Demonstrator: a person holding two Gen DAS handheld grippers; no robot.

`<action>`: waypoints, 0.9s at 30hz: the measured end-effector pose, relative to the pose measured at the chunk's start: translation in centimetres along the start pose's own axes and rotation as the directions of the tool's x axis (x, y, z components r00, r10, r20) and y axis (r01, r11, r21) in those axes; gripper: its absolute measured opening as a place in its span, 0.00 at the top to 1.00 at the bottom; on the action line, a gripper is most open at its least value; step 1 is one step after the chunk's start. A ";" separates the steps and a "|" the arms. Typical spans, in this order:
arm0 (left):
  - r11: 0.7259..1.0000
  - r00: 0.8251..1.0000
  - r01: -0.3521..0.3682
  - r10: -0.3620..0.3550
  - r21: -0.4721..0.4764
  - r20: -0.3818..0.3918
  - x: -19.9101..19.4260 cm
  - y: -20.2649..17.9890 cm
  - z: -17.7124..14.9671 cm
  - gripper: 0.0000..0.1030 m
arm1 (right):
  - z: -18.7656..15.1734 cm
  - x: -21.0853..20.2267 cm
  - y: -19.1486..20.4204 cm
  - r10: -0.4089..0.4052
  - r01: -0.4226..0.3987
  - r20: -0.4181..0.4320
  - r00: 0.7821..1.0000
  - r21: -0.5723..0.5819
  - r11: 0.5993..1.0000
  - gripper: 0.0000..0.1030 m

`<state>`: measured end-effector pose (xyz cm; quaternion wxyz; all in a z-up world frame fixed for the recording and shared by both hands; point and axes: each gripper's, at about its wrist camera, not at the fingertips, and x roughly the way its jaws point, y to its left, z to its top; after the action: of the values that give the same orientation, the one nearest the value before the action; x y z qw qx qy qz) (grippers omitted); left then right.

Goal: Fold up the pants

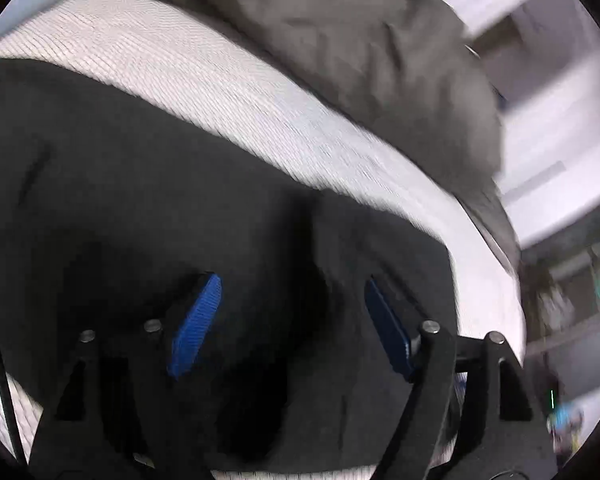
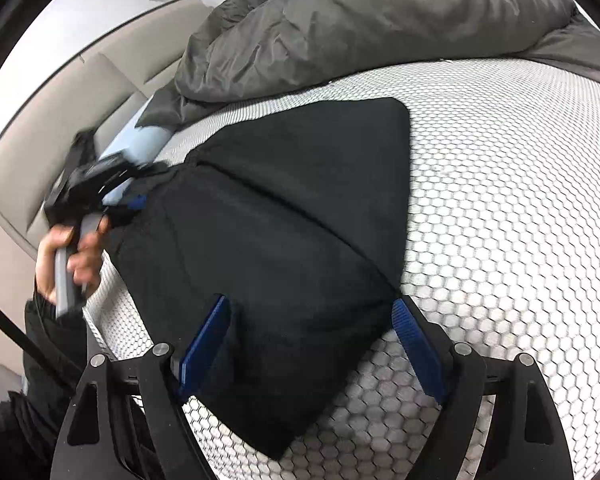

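Note:
The black pants [image 2: 284, 240] lie folded into a compact shape on the white honeycomb mattress [image 2: 500, 200]. My right gripper [image 2: 312, 312] is open, its blue pads [image 2: 204, 344] straddling the near corner of the pants. My left gripper [image 1: 288, 304] is open just above the black pants [image 1: 140, 200], which fill the space between its blue pads [image 1: 196, 324]. In the right wrist view the left gripper [image 2: 132, 204] appears blurred at the far left edge of the pants, held by a hand.
A rumpled grey duvet [image 2: 360, 28] lies along the far side of the mattress; it also shows in the left wrist view [image 1: 380, 60]. A beige padded headboard [image 2: 40, 152] stands at the left. A room with furniture shows beyond the mattress edge [image 1: 560, 280].

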<state>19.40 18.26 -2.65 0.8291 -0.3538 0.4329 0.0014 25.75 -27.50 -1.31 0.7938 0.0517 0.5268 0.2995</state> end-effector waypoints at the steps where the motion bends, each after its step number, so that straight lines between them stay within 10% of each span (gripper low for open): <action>1: 1.000 0.999 0.011 -0.010 0.021 -0.036 0.1 0.1 -0.8 0.31 | -0.1 -0.3 -0.4 -0.004 0.004 0.003 1.000 0.012 1.000 0.18; 5: 0.987 0.994 0.013 0.005 0.158 -0.112 0.9 -0.8 -3.2 0.46 | -0.2 -0.9 -1.4 -0.010 0.010 0.005 1.000 0.063 0.998 0.18; 13: 0.985 1.000 0.014 -0.010 0.172 -0.024 -0.8 -0.4 -2.3 0.90 | 0.3 -0.5 -0.5 -0.010 0.010 0.015 1.000 0.046 0.999 0.18; 19: 0.984 0.999 -0.032 0.039 0.176 -0.032 -1.8 1.3 -3.0 0.86 | 0.0 -0.7 -1.0 -0.023 0.022 0.015 1.000 0.056 0.998 0.18; 23: 0.992 0.993 -0.073 0.081 0.103 -0.081 -1.7 2.6 -2.9 0.66 | 0.0 -0.8 -1.2 -0.026 0.025 0.010 1.000 0.065 0.998 0.18; 27: 0.995 0.997 -0.059 0.055 0.080 0.050 -4.5 0.8 -2.0 0.33 | -0.9 -2.1 -1.7 0.015 -0.018 0.036 0.999 0.088 0.996 0.18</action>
<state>14.84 19.05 -0.63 0.8526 -0.3072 0.4225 0.0158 25.16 -30.20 -0.66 0.7974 0.0964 0.5250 0.2814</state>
